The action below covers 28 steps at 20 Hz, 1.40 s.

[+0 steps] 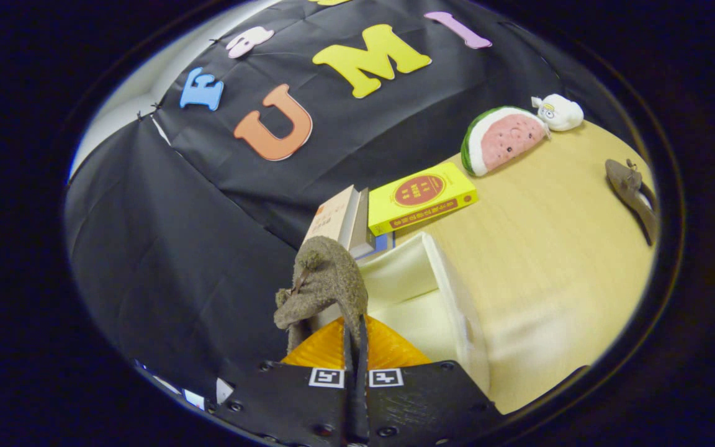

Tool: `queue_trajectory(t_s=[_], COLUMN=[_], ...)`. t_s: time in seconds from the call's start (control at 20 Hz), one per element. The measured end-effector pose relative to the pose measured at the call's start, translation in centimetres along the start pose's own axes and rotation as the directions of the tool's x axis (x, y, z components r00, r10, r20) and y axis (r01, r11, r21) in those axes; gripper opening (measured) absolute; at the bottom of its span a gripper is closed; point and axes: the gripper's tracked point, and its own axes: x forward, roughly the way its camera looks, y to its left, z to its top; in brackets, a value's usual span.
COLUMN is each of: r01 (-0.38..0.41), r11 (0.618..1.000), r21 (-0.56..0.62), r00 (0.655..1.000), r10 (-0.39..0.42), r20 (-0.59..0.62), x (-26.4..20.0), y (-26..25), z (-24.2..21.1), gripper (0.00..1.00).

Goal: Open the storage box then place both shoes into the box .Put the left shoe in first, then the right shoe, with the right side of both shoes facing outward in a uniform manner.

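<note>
My gripper [355, 338] is shut on a brown suede shoe [326, 282], pinching a thin edge of it between both fingers. The shoe hangs just ahead of the fingertips, tilted, with a small bow on its side. Right behind and below it stands the cream storage box [454, 298], open, with its pale inside showing beyond the fingers. The second brown shoe [630, 186] lies on the wooden table [556, 248], far off past the box. Whether the held shoe touches the box I cannot tell.
A yellow book [422, 197] lies just beyond the box, next to a couple of upright books [342, 217]. Farther back on the table rest a watermelon-slice plush [503, 139] and a small white plush [559, 112]. The booth's black cloth wall rises behind them.
</note>
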Motion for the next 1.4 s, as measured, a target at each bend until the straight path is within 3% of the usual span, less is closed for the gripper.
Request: queue_trajectory(t_s=[0.35,0.65,0.8,0.85,0.95,1.25,1.4], r01=[0.046,0.087,0.128,0.107,0.045,-0.048,-0.076], r11=[0.999,0.996,0.990,0.990,0.993,0.978,0.947], r21=[-0.009,0.024,-0.057,-0.089,-0.113,-0.205,-0.312], r00=[0.999,0.994,0.982,0.985,0.992,0.996,0.997], r10=[-0.046,-0.085,-0.135,-0.117,-0.058,0.032,0.072], r20=[0.006,-0.070,-0.130,-0.128,-0.115,-0.083,-0.025], x=[1.7,2.3,2.7,2.8,2.9,0.8,-1.5], y=[0.3,-0.6,-0.8,-0.4,0.9,2.1,1.7], z=[-4.1,-6.4,-8.2,-8.0,-7.4,-6.2,-4.5], gripper=[0.00,0.00,0.02,0.02,0.16,0.74,0.88])
